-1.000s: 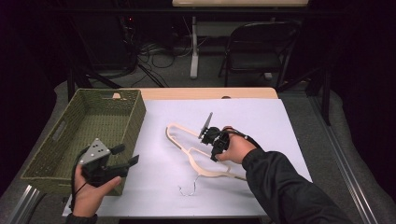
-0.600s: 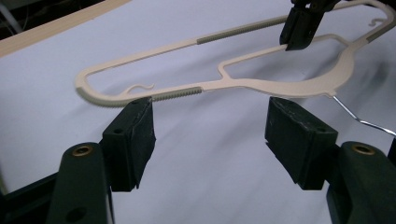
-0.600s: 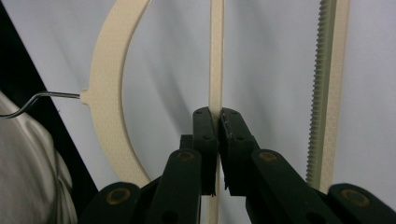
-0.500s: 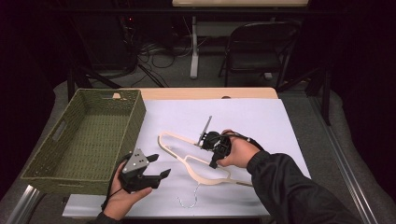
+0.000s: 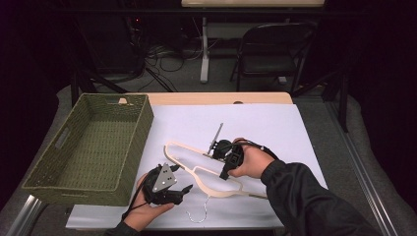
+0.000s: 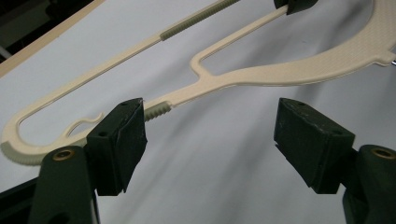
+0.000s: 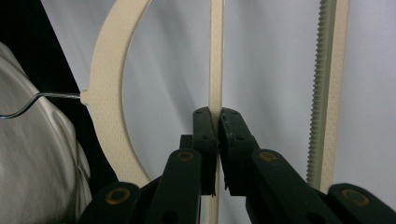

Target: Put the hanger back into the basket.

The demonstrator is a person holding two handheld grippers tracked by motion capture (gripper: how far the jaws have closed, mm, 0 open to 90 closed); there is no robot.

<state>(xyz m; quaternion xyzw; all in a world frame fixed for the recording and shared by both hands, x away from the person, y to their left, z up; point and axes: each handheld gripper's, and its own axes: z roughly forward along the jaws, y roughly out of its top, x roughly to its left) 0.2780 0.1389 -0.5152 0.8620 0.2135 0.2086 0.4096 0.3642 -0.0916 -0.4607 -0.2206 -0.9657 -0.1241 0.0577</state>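
Note:
A cream plastic hanger (image 5: 209, 188) with a metal hook (image 5: 196, 217) lies on the white sheet (image 5: 260, 123). My right gripper (image 5: 225, 162) is shut on the hanger's thin inner bar, and the right gripper view has the pads (image 7: 205, 123) pressed on that bar of the hanger (image 7: 109, 84). My left gripper (image 5: 183, 189) sits at the front left, close to the hanger's shoulder. Its jaws have just been opening and stand open. In the left gripper view nothing lies between the left gripper's (image 6: 208, 108) pads (image 6: 119, 140), and the hanger (image 6: 289, 74) runs just past the tips.
A green woven basket (image 5: 130, 157) stands on the left of the table, beside the left hand. The wooden table edge (image 5: 216, 98) shows beyond the sheet. A folding chair (image 5: 275, 49) and cables stand on the floor behind.
My left gripper has moved right from the basket's front corner to the hanger, and its jaws have spread wider. The right gripper has kept its hold; the hanger has shifted slightly.

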